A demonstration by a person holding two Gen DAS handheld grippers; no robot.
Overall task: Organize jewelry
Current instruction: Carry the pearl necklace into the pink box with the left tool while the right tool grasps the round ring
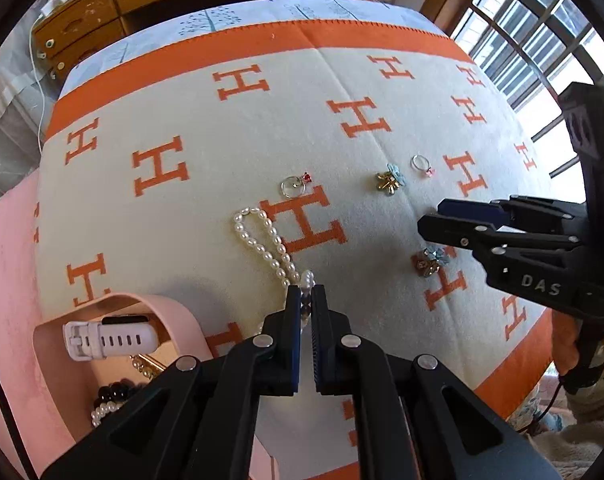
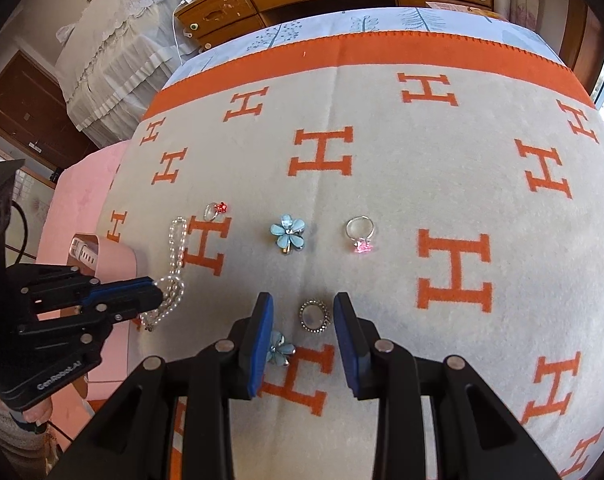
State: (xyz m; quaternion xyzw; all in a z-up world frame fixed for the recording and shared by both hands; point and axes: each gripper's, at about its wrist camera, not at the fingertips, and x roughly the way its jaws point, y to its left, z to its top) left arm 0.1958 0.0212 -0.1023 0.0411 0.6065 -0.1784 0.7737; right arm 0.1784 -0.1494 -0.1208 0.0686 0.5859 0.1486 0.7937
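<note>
From the left wrist camera we see our left tool (image 1: 305, 300) clenched on the near end of a pearl necklace (image 1: 262, 240), a bead strand pinched between its pads. The rest of the necklace lies in a long loop on the cream blanket (image 1: 206, 200) with orange H letters. Beyond the loop rests a ring with a red stone (image 1: 294, 187). Farther right sit a blue flower clip (image 1: 390, 180) and a ring with a pink stone (image 1: 421, 164). A second flower clip (image 1: 430, 261) lies just under the right tool (image 1: 431, 218), which reaches in from the right edge. At lower left a pink box (image 1: 174, 312) holds a white watch (image 1: 110, 339), dark beads and pearls.

From the right wrist camera we see our right tool (image 2: 303, 320) partly spread, grasping nothing, its pads apart on either side of a beaded ring (image 2: 314, 316) lying flat on the blanket (image 2: 401, 184), without touching it. The near flower clip (image 2: 280, 350) lies beside the left pad. Farther off lie the other blue flower clip (image 2: 288, 234), the pink-stone ring (image 2: 359, 234) and the red-stone ring (image 2: 216, 210). At left, the left tool (image 2: 156, 294) grips the pearl necklace (image 2: 176, 256), with the pink box (image 2: 114, 260) and the watch (image 2: 82, 252) behind it.
</note>
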